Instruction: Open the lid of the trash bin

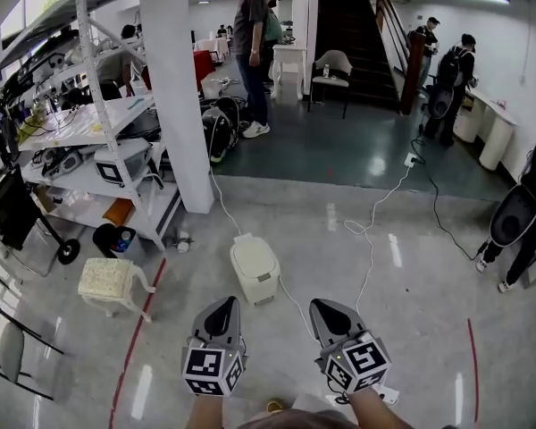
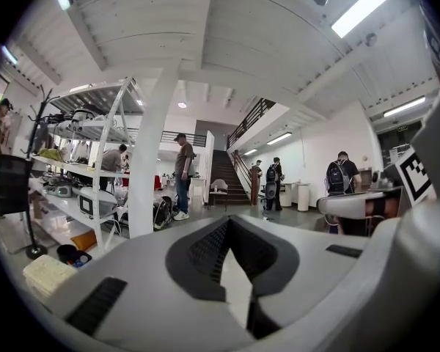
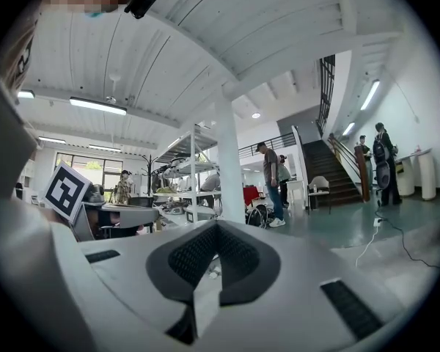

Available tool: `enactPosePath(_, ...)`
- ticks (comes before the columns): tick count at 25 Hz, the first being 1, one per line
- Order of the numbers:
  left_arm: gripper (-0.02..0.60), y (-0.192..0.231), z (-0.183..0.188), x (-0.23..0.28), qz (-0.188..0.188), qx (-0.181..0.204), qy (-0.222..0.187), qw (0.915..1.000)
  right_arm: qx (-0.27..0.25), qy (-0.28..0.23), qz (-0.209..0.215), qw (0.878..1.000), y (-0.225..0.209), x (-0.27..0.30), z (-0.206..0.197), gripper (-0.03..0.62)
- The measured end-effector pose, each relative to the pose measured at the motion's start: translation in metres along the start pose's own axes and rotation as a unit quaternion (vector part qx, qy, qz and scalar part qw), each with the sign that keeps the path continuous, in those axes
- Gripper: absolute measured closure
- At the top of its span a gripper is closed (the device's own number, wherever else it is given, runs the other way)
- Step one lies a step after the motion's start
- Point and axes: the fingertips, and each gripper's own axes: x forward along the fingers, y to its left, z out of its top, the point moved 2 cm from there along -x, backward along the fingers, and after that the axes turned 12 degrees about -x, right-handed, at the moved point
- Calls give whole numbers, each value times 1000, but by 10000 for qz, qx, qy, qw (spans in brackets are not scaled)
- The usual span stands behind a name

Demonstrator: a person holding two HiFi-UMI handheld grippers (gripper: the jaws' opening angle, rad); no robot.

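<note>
A small cream-white trash bin (image 1: 255, 269) stands on the glossy floor ahead of me with its lid down. Both grippers hang in the air short of it, nearer to me. My left gripper (image 1: 221, 311) is just below and left of the bin, my right gripper (image 1: 330, 312) below and right. Each is shut, tips together, with nothing held. In the left gripper view the left gripper (image 2: 227, 229) points level across the room, and so does the right gripper (image 3: 216, 229) in its own view. The bin shows in neither gripper view.
A white pillar (image 1: 183, 88) and a loaded shelf rack (image 1: 98, 132) stand to the left behind the bin. A cream stool (image 1: 110, 280) sits at the left. A white cable (image 1: 366, 231) runs past the bin. Several people stand at the back.
</note>
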Motion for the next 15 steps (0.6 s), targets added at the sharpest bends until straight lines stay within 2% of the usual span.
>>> enactPosePath(9,595,27,0,34,35,-73,8,10000,-55,73,-9,10000,-15,36,-6,559)
enactPosePath(15,595,37,1,67,59,-36,52,10000,-27,72,-4,10000,-40,68,-10,559)
